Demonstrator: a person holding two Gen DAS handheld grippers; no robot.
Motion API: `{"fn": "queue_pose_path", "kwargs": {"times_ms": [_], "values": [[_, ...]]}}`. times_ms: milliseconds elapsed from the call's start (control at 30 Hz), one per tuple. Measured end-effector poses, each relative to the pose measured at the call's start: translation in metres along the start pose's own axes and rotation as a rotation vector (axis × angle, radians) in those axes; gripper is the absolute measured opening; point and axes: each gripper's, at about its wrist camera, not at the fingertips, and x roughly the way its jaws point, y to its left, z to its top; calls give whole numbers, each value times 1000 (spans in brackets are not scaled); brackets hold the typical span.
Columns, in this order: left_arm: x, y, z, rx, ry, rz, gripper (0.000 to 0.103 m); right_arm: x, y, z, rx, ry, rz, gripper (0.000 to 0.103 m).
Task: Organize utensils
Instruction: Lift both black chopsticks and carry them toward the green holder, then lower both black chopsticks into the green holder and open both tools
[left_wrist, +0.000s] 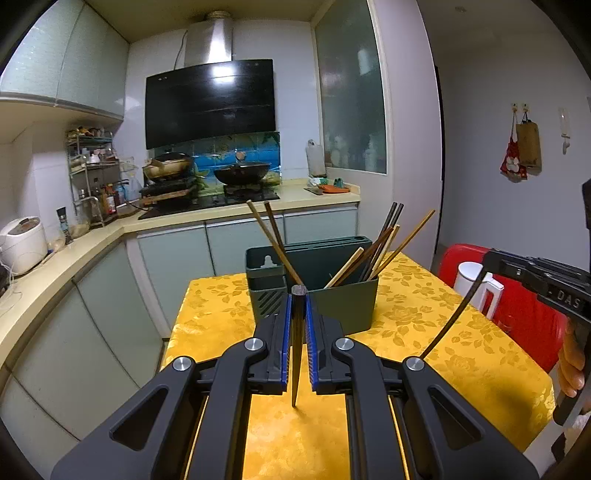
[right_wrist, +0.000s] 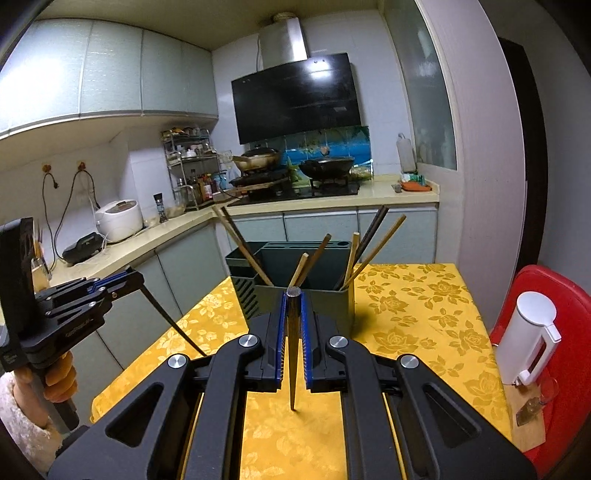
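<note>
Left wrist view: left gripper had its blue-padded fingers clamped on a dark chopstick, upright between the pads, thin tip hanging free above the yellow floral cloth on the desk. Just beyond it sat the green utensil holder w/ several chopsticks fanned out of the right compartment and two more leaning left out of the left compartment. At frame right, right gripper pinched another dark chopstick, slanting down-left. A white kettle stood on a red stool beside the desk.

Right wrist view: right gripper fingers were closed on a brown chopstick, upright, tip clear of the cloth on the desk. Holder directly ahead, sticks leaning out. Left gripper at frame left, a hand on its grip, held its dark chopstick angled down-right.
</note>
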Motion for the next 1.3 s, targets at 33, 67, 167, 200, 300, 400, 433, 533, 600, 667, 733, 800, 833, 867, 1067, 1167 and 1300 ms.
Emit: {"fn": "queue_pose_path", "kwargs": {"times_ms": [33, 67, 167, 200, 300, 400, 433, 533, 600, 667, 733, 800, 833, 867, 1067, 1167, 1300], "values": [[3, 0, 3, 0, 5, -7, 7, 2, -1, 2, 3, 3, 1, 8], [4, 1, 4, -2, 8, -12, 7, 4, -3, 6, 7, 6, 2, 8], [11, 3, 13, -3, 18, -30, 7, 8, -8, 19, 17, 5, 3, 8], [14, 5, 19, -3, 20, -35, 7, 8, -10, 25, 19, 1, 0, 8], [20, 7, 30, -3, 22, -48, 7, 9, -13, 41, 17, -11, -5, 8], [25, 9, 44, -1, 17, -61, 7, 8, -14, 57, 5, -27, -13, 8], [26, 10, 50, -1, 14, -64, 7, 7, -14, 64, -1, -35, -17, 8], [30, 10, 64, -4, 7, -75, 7, 6, -15, 81, -15, -49, -33, 8], [33, 8, 77, 0, -1, -82, 7, 5, -15, 93, -24, -60, -39, 8], [35, 5, 88, 13, -14, -81, 7, 5, -13, 105, -40, -75, -53, 8], [39, 2, 100, 25, -26, -81, 7, 6, -11, 115, -55, -87, -61, 8], [43, -1, 111, 33, -35, -84, 7, 10, -10, 124, -70, -96, -68, 8], [45, -2, 116, 35, -39, -87, 7, 12, -10, 128, -75, -99, -72, 8], [48, -4, 123, 35, -41, -91, 7, 15, -9, 133, -82, -100, -76, 8], [67, -4, 149, 15, -41, -97, 7, 36, -17, 153, -80, -93, -91, 8], [77, 0, 158, -2, -40, -98, 7, 46, -26, 162, -49, -91, -83, 8], [90, 0, 168, -7, -48, -83, 7, 56, -34, 170, -21, -91, -77, 8]]}}
